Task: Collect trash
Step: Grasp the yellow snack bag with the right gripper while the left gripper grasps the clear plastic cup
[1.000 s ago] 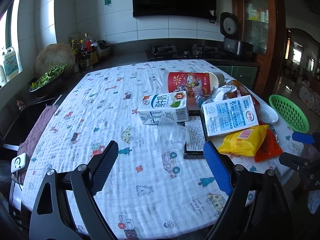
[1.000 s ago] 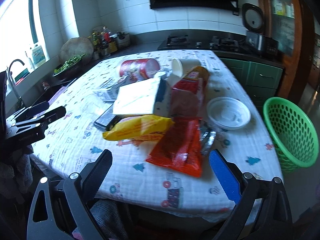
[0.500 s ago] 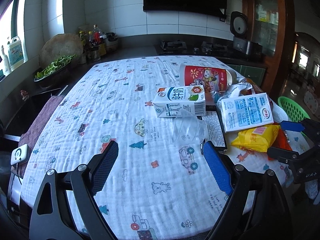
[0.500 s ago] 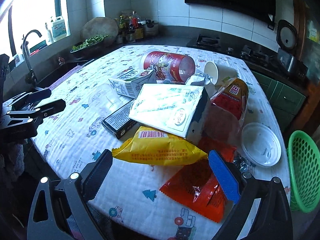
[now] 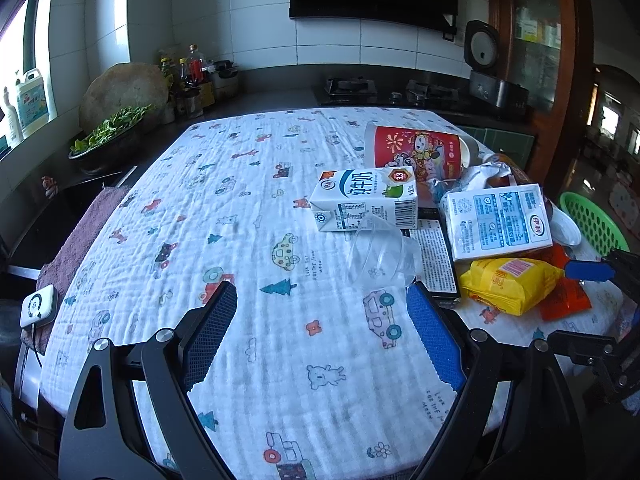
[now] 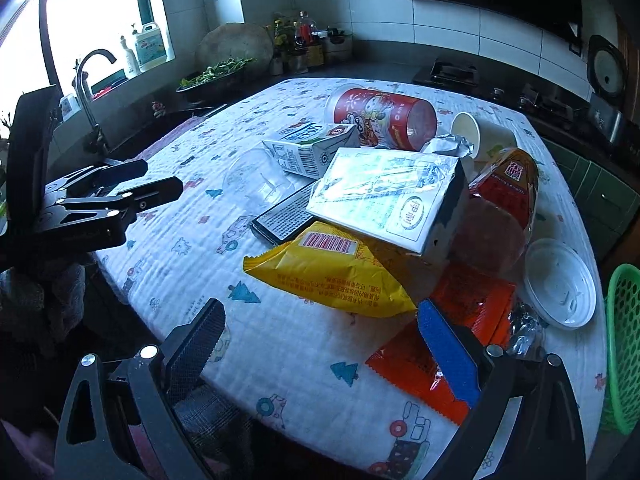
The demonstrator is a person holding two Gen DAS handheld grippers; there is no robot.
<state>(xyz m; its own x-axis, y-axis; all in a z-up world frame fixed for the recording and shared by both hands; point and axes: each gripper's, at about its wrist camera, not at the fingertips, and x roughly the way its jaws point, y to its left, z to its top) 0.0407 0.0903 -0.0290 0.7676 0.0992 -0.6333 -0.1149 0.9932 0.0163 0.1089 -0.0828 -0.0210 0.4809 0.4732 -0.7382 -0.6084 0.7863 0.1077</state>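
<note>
Both tongs gape wide and hold nothing — the left tongs (image 5: pixel 322 334) over bare cloth near a clear plastic cup (image 5: pixel 382 254), the right tongs (image 6: pixel 320 354) before a yellow snack bag (image 6: pixel 332 276) in the trash heaped on the desk (image 6: pixel 280 352), beside a green basket (image 6: pixel 624 344).

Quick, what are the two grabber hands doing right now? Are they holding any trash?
Left gripper: open, holding nothing, above the tablecloth.
Right gripper: open, holding nothing, near the yellow snack bag.
</note>
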